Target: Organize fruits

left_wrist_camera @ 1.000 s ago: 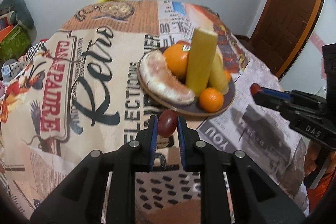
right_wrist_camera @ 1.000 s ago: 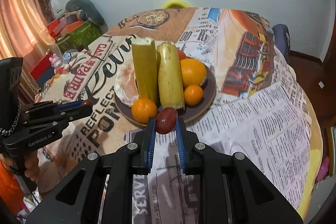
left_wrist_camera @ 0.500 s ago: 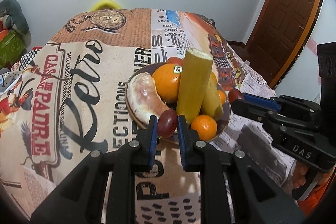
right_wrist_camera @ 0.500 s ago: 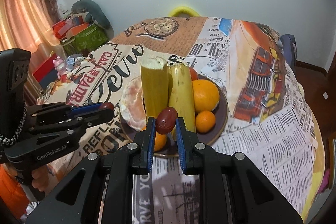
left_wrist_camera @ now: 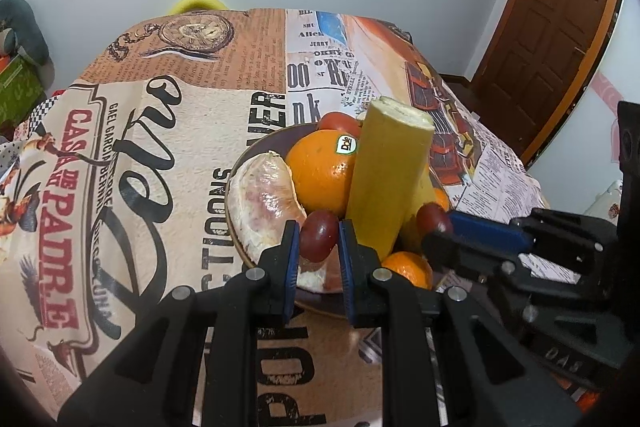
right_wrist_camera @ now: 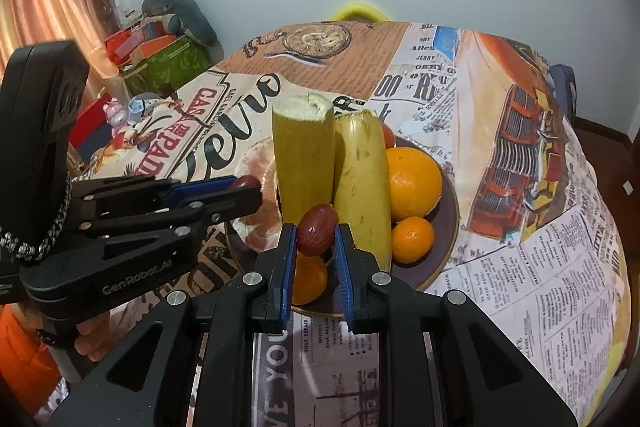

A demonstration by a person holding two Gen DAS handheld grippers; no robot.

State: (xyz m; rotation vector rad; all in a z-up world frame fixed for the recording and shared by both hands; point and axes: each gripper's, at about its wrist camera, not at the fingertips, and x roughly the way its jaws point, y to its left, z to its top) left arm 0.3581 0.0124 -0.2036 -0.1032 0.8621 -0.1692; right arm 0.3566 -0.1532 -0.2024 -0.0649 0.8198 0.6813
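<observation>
- Left wrist view: left gripper at lower centre, clamped on a dark red fruit between the blue pads.
- Behind it, mid-frame: brown plate carrying a peeled citrus segment, a large orange, two upright yellow stalks and a small mandarin.
- Right gripper entering from right of frame, pinching a second red fruit over the plate's right side.
- Right wrist view: right gripper at lower centre, closed on its red fruit, in line with the plate's near rim.
- Left gripper at left of frame; fruit at its tip only partly visible, probably above the plate's left edge.
- Step judged: both red fruits in transit to the plate, neither released.
- Next move needs: free gaps beside the stalks, a gentle lowering, then opening without toppling the stalks.
</observation>
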